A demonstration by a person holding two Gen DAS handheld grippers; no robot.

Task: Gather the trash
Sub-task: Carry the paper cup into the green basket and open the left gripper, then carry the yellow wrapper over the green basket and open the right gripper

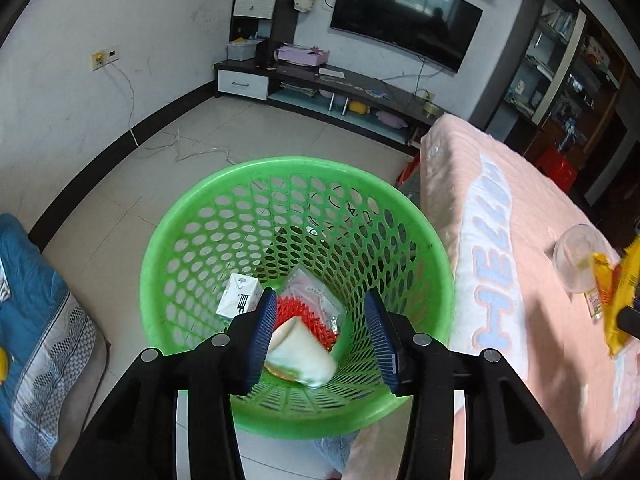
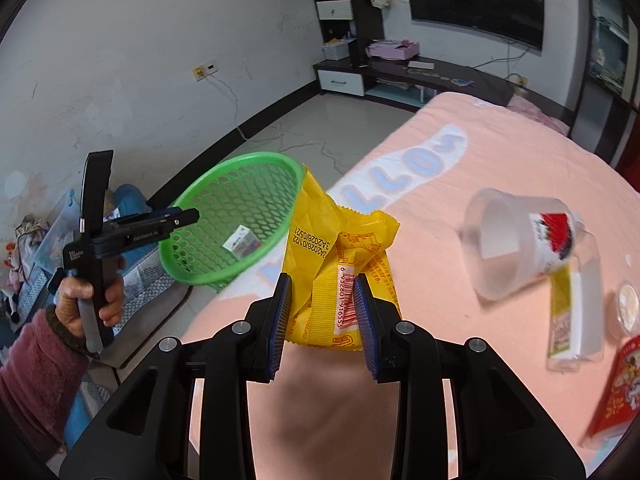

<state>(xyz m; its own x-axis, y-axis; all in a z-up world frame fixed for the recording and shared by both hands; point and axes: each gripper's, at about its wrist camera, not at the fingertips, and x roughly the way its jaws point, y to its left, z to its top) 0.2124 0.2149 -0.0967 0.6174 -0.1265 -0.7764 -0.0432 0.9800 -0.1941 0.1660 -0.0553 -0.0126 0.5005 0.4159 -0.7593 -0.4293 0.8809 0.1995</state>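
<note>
My left gripper [image 1: 319, 294] hangs open over the green mesh basket [image 1: 296, 164]. Between its jaws is a blurred white paper cup [image 1: 300, 352], close to the left pad and not pinched. A small white box [image 1: 238, 296] and a clear packet with red print [image 1: 316, 300] lie in the basket. My right gripper [image 2: 322, 280] is shut on a crumpled yellow wrapper [image 2: 320, 232] held above the pink bed, with the basket [image 2: 224, 176] to its left. The left gripper [image 2: 188, 214], held by a hand [image 2: 76, 300], points at the basket from the left.
On the pink bed cover [image 2: 480, 152] lie a tipped clear plastic cup [image 2: 516, 240], a white and yellow carton [image 2: 572, 320], a small round lid [image 2: 628, 304] and a red packet [image 2: 616, 392]. Blue bedding [image 1: 36, 312] lies left of the basket. A TV stand [image 1: 360, 88] lines the far wall.
</note>
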